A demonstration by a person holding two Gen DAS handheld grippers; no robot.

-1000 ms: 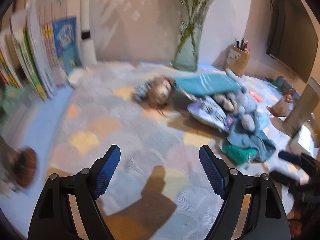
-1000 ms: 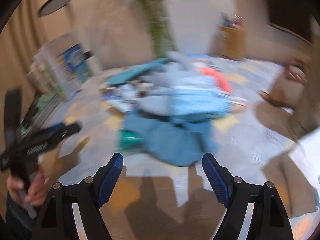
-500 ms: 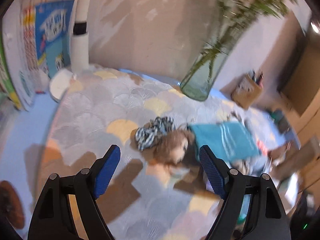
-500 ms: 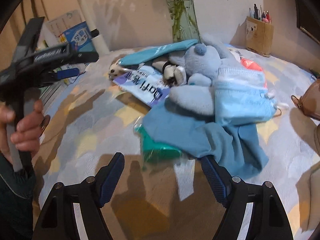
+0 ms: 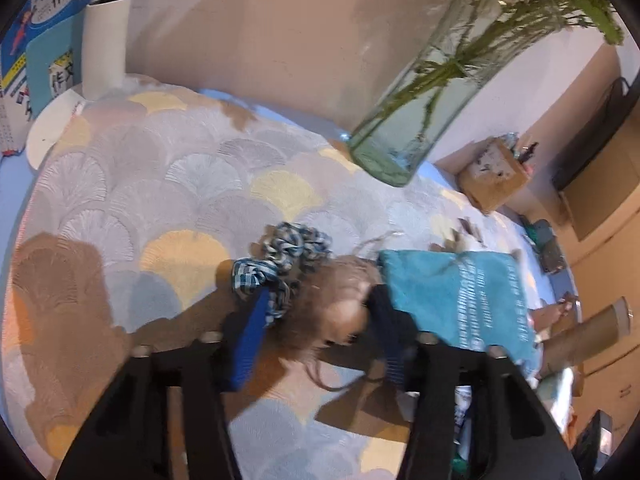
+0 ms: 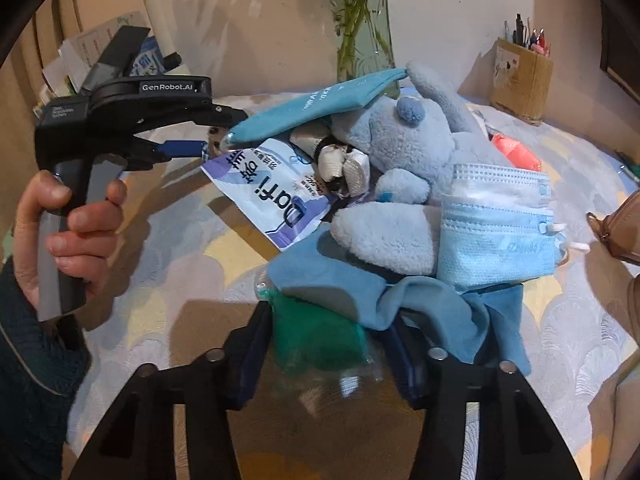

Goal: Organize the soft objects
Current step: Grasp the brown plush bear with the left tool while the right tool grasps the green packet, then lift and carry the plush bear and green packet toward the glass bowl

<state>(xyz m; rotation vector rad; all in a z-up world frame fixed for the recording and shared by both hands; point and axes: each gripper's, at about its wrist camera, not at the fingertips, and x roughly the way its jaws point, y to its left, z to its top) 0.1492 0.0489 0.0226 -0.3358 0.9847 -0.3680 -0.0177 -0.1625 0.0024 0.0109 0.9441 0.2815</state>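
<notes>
both grippers have just been closing. left gripper (image 5: 316, 316) has its blue pads either side of a fuzzy brown toy (image 5: 332, 312), seemingly pinching it, with the checked scrunchie (image 5: 280, 260) just beyond its left finger. right gripper (image 6: 326, 340) narrows on the green packet (image 6: 316, 340) poking from under the blue cloth (image 6: 420, 312); contact unclear. each takes the pile's nearest loose edge on the counter (image 6: 180, 248).

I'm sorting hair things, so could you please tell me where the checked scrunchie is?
Left wrist view, centre: the scrunchie lies on the patterned cloth, beside the brown furry toy, below the glass vase.
</notes>
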